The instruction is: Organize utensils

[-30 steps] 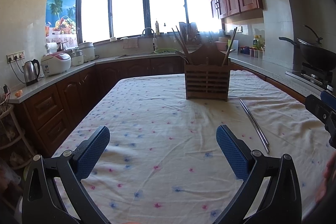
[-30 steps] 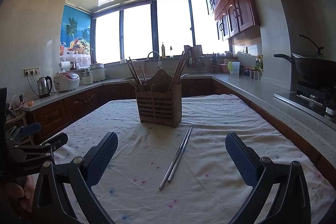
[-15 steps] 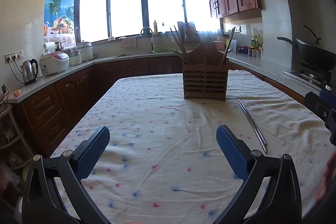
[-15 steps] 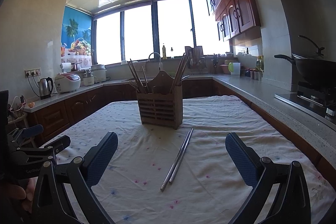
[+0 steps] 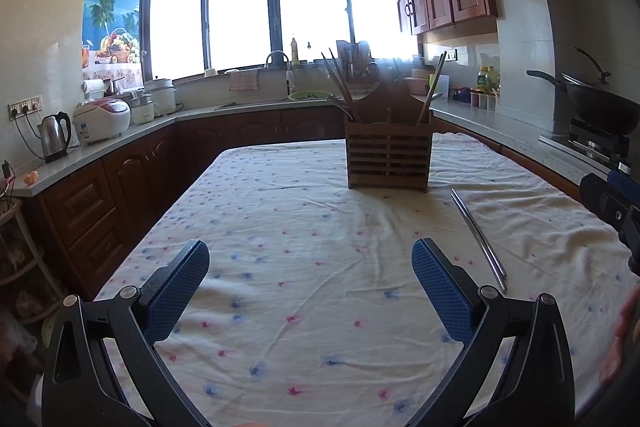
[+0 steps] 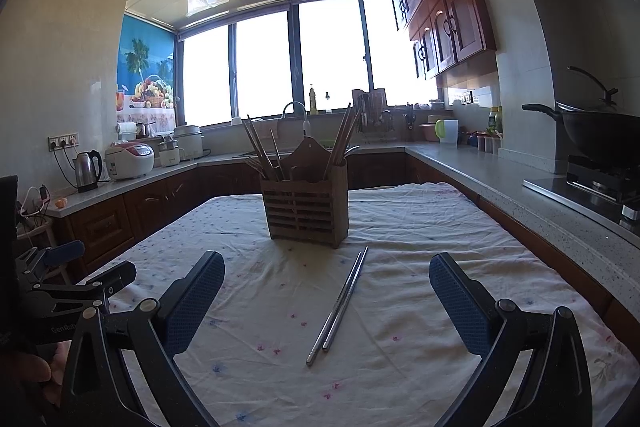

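Note:
A pair of metal chopsticks [image 6: 339, 307] lies side by side on the flowered tablecloth [image 6: 420, 267], just in front of a slatted wooden utensil holder [image 6: 306, 213] that holds several wooden chopsticks and a spoon. My right gripper [image 6: 326, 303] is open and empty, above the cloth, with the metal chopsticks between its fingers' line of sight. In the left wrist view the chopsticks [image 5: 478, 235] lie right of my left gripper [image 5: 310, 287], which is open and empty; the holder [image 5: 388, 155] stands ahead.
Kitchen counters ring the table: a kettle [image 5: 55, 137] and rice cooker [image 5: 102, 119] on the left, a wok on the stove [image 6: 596, 135] on the right, a sink [image 5: 280, 83] under the window. The right gripper's tip [image 5: 608, 203] shows at the left view's right edge.
Both grippers have drifted slightly forward toward the holder and chopsticks. Both stay open. The chopsticks and holder have not moved.

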Available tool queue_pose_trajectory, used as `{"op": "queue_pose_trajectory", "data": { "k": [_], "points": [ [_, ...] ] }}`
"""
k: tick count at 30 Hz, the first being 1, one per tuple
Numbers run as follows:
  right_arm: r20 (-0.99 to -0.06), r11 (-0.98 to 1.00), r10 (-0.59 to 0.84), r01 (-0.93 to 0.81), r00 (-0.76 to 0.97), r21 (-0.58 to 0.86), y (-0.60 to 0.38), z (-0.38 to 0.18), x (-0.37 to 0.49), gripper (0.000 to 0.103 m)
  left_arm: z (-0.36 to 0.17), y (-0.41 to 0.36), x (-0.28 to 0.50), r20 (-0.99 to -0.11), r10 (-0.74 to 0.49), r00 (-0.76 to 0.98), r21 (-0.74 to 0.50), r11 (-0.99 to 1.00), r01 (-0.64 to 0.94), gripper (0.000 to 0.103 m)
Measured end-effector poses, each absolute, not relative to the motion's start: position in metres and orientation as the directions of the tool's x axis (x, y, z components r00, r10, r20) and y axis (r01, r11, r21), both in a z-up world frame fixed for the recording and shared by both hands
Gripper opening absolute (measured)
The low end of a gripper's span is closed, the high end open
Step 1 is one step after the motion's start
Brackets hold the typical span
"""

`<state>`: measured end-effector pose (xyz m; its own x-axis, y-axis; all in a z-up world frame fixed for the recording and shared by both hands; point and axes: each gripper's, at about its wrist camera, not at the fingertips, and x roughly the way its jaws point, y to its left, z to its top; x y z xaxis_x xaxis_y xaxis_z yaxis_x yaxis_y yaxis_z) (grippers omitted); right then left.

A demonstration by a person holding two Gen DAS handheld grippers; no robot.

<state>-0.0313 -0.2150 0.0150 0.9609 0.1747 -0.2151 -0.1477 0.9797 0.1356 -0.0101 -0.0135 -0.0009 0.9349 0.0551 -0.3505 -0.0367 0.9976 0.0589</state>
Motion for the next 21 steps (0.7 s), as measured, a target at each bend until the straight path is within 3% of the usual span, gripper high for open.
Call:
{"op": "queue_pose_trajectory", "data": {
  "k": [21],
  "points": [
    [-0.229,0.979,0.174,-0.143,0.958,0.147,-0.216,0.014,-0.0276,0.103,0.0059,-0.0169,-0.0034,-0.372,0.021,0.928,0.035,0.999,-0.008,0.103]
  ]
}}
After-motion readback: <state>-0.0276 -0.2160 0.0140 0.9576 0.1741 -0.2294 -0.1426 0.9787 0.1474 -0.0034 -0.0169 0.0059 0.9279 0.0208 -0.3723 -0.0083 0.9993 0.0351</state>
